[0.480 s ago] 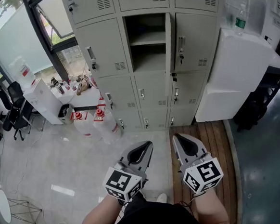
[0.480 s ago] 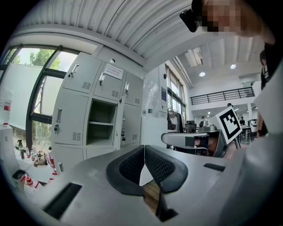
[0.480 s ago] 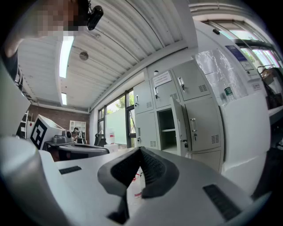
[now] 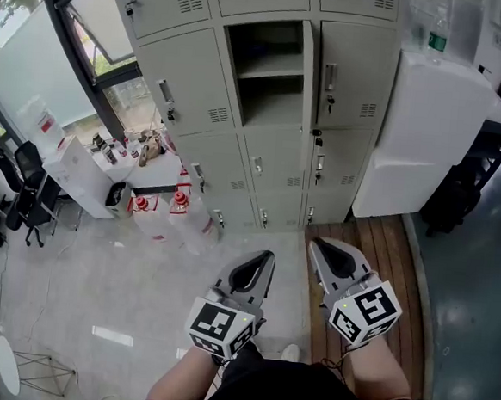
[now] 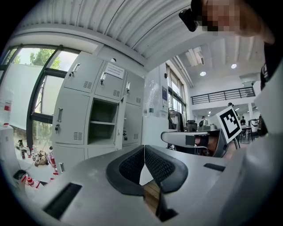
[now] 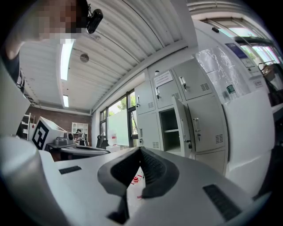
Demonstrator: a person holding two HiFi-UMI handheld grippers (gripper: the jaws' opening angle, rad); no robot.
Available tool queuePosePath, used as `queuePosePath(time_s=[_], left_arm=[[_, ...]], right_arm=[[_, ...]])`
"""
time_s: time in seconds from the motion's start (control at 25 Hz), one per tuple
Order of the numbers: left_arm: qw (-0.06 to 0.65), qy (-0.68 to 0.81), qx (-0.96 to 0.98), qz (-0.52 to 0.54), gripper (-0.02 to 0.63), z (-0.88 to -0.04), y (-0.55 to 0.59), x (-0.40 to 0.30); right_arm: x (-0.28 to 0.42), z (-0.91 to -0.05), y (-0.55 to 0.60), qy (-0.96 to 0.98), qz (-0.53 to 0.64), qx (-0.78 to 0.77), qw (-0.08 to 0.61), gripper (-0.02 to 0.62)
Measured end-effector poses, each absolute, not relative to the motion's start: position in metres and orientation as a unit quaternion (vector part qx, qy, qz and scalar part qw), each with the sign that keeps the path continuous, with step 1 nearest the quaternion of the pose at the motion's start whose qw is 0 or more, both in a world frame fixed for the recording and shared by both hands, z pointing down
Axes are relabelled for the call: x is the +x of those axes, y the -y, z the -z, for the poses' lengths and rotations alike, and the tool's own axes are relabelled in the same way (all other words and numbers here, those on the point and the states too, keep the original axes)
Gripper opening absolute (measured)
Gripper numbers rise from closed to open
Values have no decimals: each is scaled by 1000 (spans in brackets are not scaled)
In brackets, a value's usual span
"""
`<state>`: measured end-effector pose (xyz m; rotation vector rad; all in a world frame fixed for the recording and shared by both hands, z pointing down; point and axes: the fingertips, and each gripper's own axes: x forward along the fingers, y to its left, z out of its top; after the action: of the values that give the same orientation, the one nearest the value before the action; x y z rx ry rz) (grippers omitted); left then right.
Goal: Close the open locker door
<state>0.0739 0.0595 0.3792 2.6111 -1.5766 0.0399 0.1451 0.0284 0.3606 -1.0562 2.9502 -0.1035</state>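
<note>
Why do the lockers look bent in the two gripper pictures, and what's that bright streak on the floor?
Left gripper view: the wide-angle lens bows the lockers and blackens the corners; the window is washed out. Right gripper view: same bending, plus a glaring ceiling light. Head view: sharp, evenly lit; the streak is glare on the glossy floor.

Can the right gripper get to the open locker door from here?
Probably not yet: the right gripper hangs well short of the door, though only bare floor lies between them.
</note>
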Motion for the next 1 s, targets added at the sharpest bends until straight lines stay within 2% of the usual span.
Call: queuePosePath(time_s=[1.0], left_arm=[[43,498,866,-15,18,-376,-2,13]], right_arm=[[96,-364,37,-929,45,-368,-11,54]])
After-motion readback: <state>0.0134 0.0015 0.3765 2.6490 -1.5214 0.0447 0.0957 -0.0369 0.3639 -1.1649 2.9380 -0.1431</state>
